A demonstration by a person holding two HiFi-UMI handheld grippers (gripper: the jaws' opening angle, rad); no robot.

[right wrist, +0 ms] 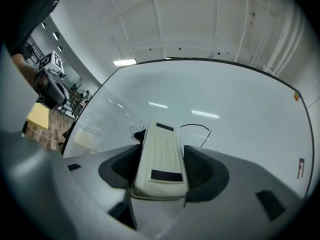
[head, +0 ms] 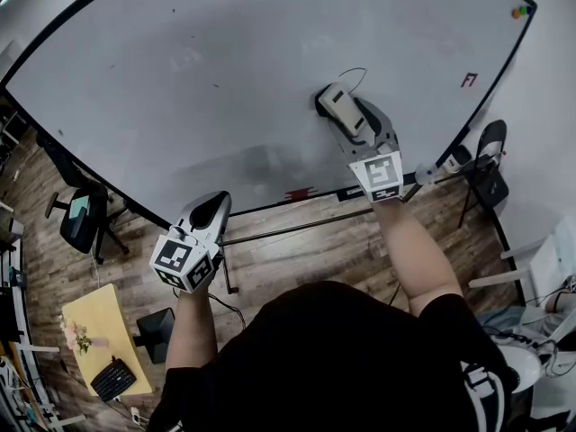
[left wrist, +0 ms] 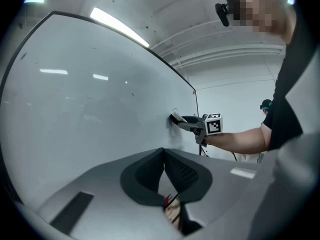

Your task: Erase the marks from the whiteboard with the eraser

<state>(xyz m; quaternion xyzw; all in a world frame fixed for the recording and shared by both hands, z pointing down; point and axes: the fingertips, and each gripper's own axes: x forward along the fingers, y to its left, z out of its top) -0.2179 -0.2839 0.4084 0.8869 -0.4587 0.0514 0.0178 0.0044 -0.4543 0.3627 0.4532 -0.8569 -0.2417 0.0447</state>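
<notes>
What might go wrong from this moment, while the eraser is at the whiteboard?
The right gripper holds the eraser only by its sides, so hard pressure might twist it loose. The thin black line curves past the eraser's front end; a short stroke may leave part of it. The small red mark near the right edge of the whiteboard sits far off and could be forgotten.

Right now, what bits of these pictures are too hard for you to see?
1. The wiping face of the cream plastic eraser: it is turned toward the white whiteboard, so it is hidden in every view.
2. The black scribble: in the right gripper view, part of it is behind the eraser.
3. The small red mark: in the head view, too small to read.
4. The coloured dots at the board's corner: in the head view, too small to identify.
</notes>
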